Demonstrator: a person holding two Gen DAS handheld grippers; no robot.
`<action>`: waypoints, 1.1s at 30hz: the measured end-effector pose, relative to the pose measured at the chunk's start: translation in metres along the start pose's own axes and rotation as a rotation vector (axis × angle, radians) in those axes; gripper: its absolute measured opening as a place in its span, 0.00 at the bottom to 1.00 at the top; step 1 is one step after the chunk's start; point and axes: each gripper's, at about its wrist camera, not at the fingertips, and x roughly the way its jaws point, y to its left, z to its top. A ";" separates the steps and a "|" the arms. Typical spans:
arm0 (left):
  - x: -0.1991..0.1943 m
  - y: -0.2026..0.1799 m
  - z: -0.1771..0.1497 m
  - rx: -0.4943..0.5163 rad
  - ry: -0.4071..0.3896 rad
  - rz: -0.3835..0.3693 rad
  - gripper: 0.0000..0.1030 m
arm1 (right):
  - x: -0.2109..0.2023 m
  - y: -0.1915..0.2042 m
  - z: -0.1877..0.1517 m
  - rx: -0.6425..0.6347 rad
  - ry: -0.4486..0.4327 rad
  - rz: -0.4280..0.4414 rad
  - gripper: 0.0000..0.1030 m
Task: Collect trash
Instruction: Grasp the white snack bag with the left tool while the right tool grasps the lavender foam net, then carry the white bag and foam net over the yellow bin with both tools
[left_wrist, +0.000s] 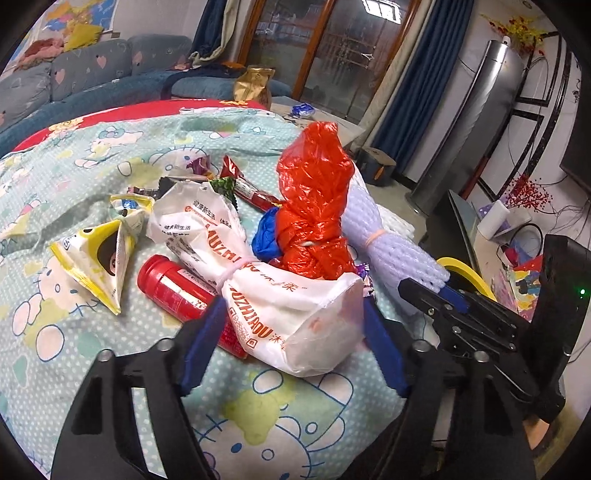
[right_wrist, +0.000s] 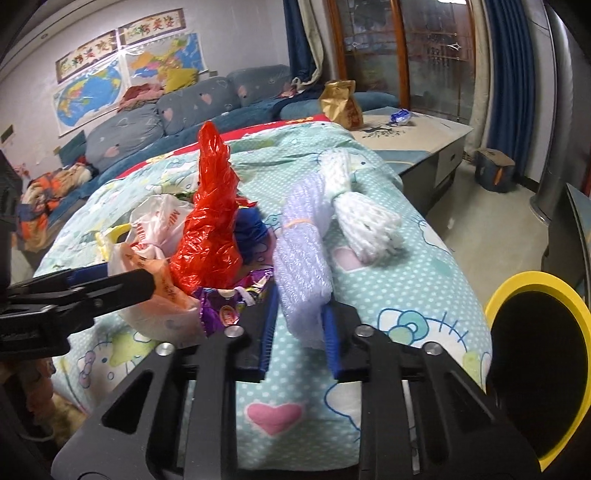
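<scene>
Foam netting, lavender, light/soft: R gripper pinches its near end, bin at 3 o'clock. L gripper wide apart, straddles white bag; grip at tied neck.

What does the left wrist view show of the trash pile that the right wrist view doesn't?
Only the left wrist view shows the red bottle, the yellow-and-white wrappers and the red stick wrapper. Only the right wrist view shows the white foam net and the dark mouth of the yellow-rimmed bin. Both show the white tied bag between the left gripper's fingers, the red plastic bag, and the lavender foam net in the right gripper.
</scene>
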 end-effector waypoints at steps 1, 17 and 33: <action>-0.002 0.000 0.000 0.002 -0.006 -0.002 0.60 | -0.001 0.002 0.000 -0.005 -0.005 0.008 0.13; -0.049 0.018 0.017 -0.014 -0.138 -0.027 0.36 | -0.041 0.026 0.002 -0.045 -0.125 0.084 0.10; -0.075 -0.017 0.043 0.058 -0.246 -0.102 0.36 | -0.085 0.007 0.008 -0.003 -0.213 0.021 0.10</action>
